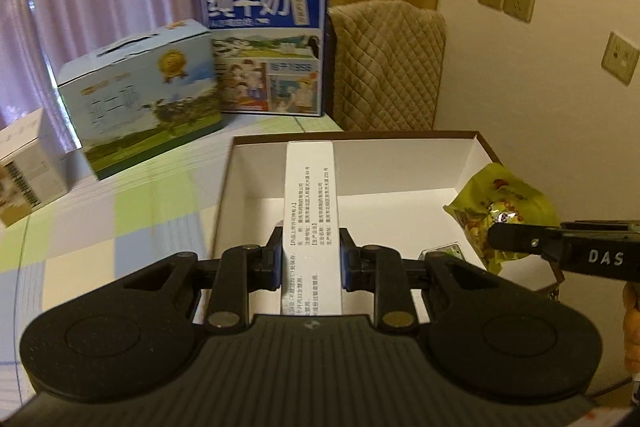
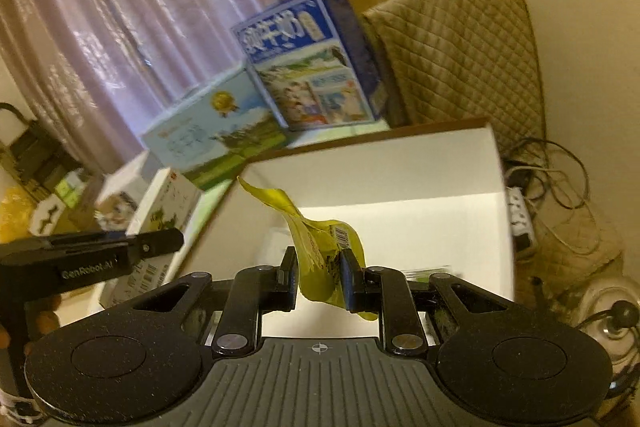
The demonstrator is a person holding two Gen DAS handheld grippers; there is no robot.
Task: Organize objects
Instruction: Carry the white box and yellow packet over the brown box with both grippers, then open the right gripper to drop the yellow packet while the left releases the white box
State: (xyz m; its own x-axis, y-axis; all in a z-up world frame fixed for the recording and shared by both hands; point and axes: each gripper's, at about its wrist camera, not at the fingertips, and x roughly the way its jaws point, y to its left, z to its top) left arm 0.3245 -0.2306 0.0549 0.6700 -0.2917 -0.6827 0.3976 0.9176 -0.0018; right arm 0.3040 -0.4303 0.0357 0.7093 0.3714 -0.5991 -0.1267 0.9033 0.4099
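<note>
Left gripper (image 1: 311, 259) clamped on a long white carton (image 1: 310, 211), gripped near its middle, carton pointing forward and held above the open tray (image 1: 404, 157). Right gripper (image 2: 319, 281) closed on a yellow-green packet (image 2: 320, 247), pinched at the crumpled body, top flap loose and curling left; packet hangs over the right part of the same tray. Tray floor mostly bare; one small green-labelled item (image 1: 442, 251) lies near the front, type unclear. Milk boxes (image 1: 266, 43) stand behind on the checked cloth (image 1: 120, 227), not involved. Judged step: setting both items into the tray. To do well: lower the carton flat along the left wall, keep the packet to the right so the two do not overlap, let go only once each rests on the floor. Packet is limp, so expect it to flop on release.
</note>
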